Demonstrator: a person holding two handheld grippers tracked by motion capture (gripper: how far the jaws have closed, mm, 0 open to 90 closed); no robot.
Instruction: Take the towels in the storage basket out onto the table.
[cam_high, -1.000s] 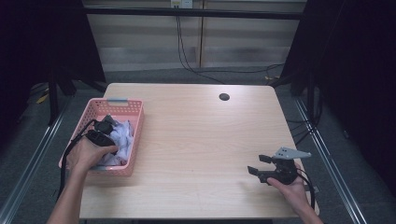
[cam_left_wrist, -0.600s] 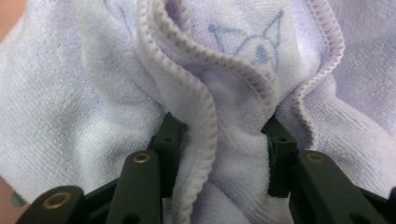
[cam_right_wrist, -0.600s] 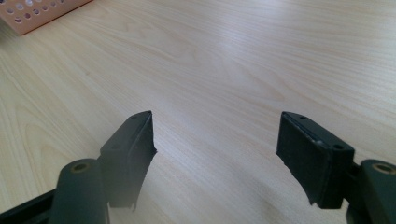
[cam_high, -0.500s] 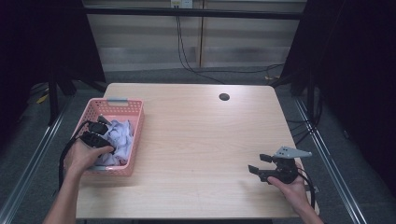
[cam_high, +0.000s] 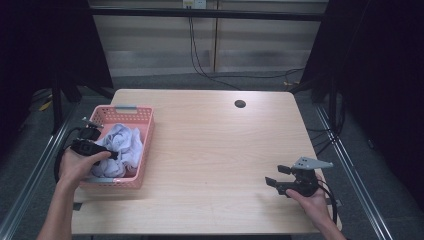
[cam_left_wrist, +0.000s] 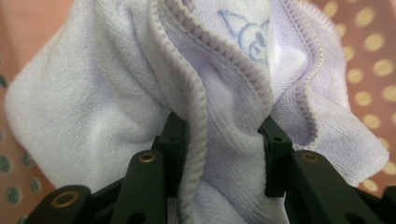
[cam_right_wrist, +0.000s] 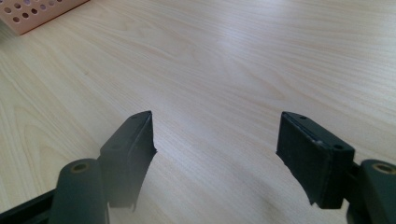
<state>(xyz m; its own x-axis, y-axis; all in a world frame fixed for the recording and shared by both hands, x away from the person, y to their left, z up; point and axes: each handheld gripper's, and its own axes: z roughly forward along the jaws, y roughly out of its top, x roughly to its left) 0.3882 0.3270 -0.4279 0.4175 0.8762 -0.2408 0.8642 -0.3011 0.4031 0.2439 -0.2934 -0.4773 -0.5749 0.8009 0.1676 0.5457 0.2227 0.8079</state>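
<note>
The step in hand is the pick-up of a pale lilac towel (cam_high: 121, 145) from the pink basket (cam_high: 145, 150) at the left edge of the desk (cam_high: 215, 150). The left tongs (cam_high: 100, 151) reach into the basket from its outer side. In the left gripper view the jaws have just been closing and now pinch a bunched fold of the towel (cam_left_wrist: 219, 116) between the pads; the hemmed edge runs down between them. Most of the cloth lies heaped in the basket.

The right tongs (cam_high: 274, 176) rest near the right front corner of the desk, well apart from the basket. Its jaws stand wide open and hold nothing; bare wood shows between them.

The next move probably calls for a steady lift until the towel clears the basket rim, followed by a carry to the open desk surface. The loose folds could catch on the rim.
</note>
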